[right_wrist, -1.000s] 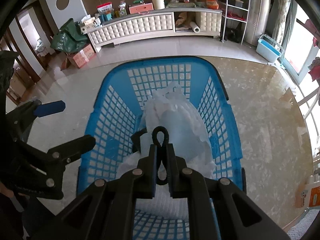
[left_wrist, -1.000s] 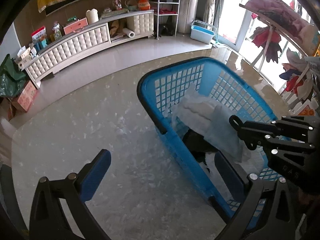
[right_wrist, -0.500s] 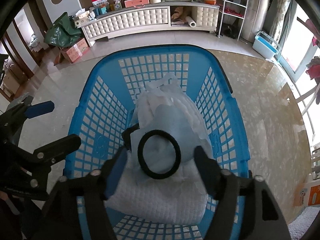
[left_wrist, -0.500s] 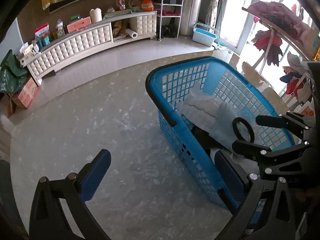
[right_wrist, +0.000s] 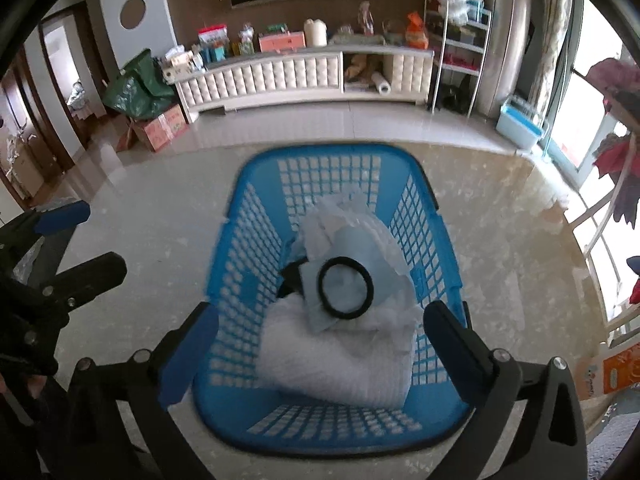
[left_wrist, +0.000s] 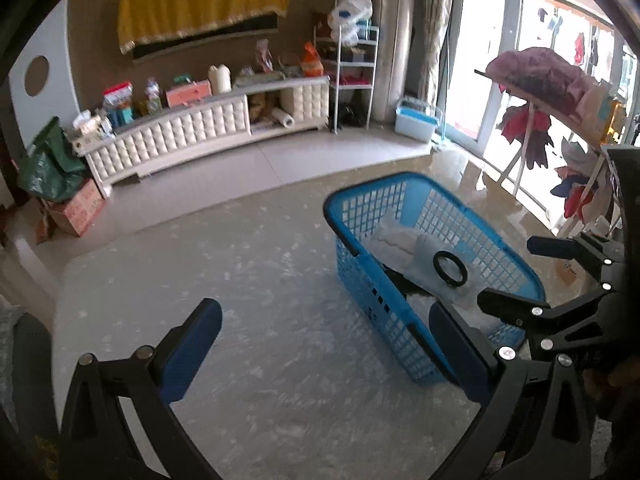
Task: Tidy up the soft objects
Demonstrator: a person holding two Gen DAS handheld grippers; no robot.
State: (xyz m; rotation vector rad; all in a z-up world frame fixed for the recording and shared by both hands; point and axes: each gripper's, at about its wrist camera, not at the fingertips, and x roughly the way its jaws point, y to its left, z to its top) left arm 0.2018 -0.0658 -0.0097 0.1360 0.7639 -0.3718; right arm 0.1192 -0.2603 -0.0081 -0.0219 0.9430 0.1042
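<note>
A blue plastic laundry basket [right_wrist: 256, 240] stands on the marble floor and also shows in the left wrist view [left_wrist: 384, 304]. Inside lie white towels [right_wrist: 340, 360], a pale blue cloth [right_wrist: 356, 252] and a black hair ring [right_wrist: 346, 287] resting on top, which also shows in the left wrist view [left_wrist: 450, 273]. My right gripper [right_wrist: 316, 356] is open and empty, raised over the basket's near end. My left gripper [left_wrist: 326, 354] is open and empty above the floor, left of the basket.
A white padded cabinet [right_wrist: 280, 76] with clutter runs along the far wall. A green bag [right_wrist: 138, 88] and cardboard box [right_wrist: 162, 128] sit at its left. A clothes rack [left_wrist: 540, 92] stands on the right by the window.
My right gripper opened and let the black ring drop onto the blue cloth in the basket, then rose and drew back. The left gripper also pulled back and tilted up.
</note>
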